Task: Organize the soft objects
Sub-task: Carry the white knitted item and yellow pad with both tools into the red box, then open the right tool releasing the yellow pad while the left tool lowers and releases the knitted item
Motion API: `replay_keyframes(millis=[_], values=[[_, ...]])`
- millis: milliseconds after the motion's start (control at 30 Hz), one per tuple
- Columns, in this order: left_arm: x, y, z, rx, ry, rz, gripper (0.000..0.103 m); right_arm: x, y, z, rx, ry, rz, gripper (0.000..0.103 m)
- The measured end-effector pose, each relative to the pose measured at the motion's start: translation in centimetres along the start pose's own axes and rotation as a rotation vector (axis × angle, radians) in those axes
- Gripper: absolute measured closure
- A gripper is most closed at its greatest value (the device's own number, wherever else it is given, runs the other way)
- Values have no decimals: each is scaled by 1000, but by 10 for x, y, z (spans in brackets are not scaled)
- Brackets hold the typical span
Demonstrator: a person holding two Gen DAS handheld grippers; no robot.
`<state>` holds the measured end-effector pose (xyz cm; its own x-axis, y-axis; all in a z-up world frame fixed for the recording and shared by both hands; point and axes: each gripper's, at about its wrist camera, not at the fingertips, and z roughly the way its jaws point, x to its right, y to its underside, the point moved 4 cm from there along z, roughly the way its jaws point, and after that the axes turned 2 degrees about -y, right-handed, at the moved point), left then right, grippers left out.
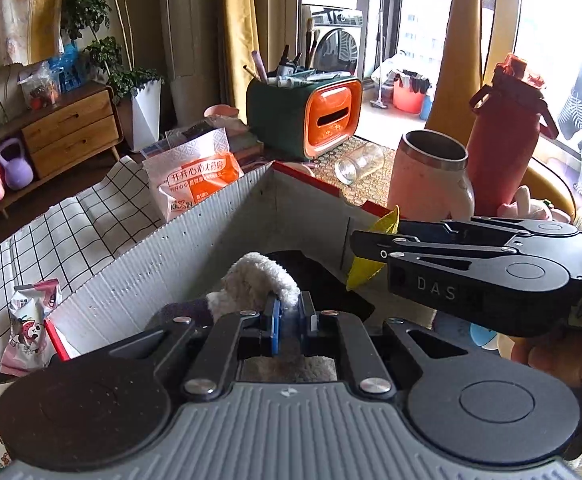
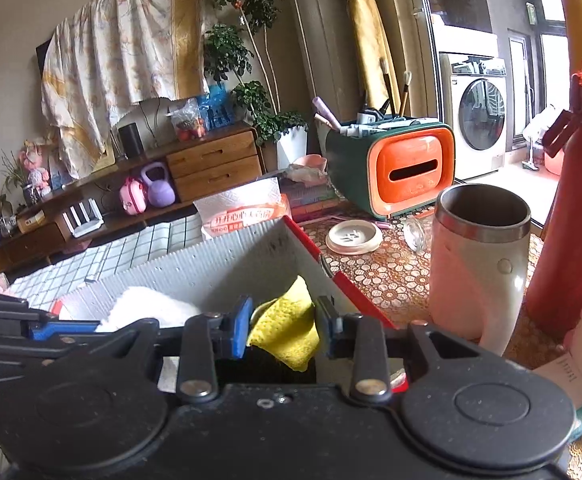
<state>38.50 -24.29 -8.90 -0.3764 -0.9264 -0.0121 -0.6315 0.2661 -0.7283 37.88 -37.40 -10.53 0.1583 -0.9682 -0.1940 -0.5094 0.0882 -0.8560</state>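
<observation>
The corrugated box (image 1: 195,240) fills the middle, its open top facing both grippers. The left gripper (image 1: 289,314) is clamped on a white fluffy cloth (image 1: 259,280) over the box's interior. The right gripper (image 2: 283,330) pinches a yellow knitted cloth (image 2: 287,328) at the box's right wall. The box floor is mostly hidden.

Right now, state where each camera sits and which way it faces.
Left wrist: on the left gripper, looking down into the grey box; pinching a white fuzzy cloth; right gripper beside it.
Right wrist: on the right gripper, facing the same box; holding a yellow cloth; left gripper at left edge.
Shared: box, orange organizer, steel-rimmed cup.
</observation>
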Motion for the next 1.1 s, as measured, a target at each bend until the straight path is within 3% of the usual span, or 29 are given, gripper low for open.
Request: replay_keyframes(millis=[333,700,1100], values=[[-9,13,44,-94,-16,-21,94,-8,17,19,-45,-8,-61,70],[-15,21,66,-218,-20,-47,94,-14,20,21,-61,2,-127,68],[-14,20,54,-214,-37,-40,94,-18,23,16,-113,8,-153,64]])
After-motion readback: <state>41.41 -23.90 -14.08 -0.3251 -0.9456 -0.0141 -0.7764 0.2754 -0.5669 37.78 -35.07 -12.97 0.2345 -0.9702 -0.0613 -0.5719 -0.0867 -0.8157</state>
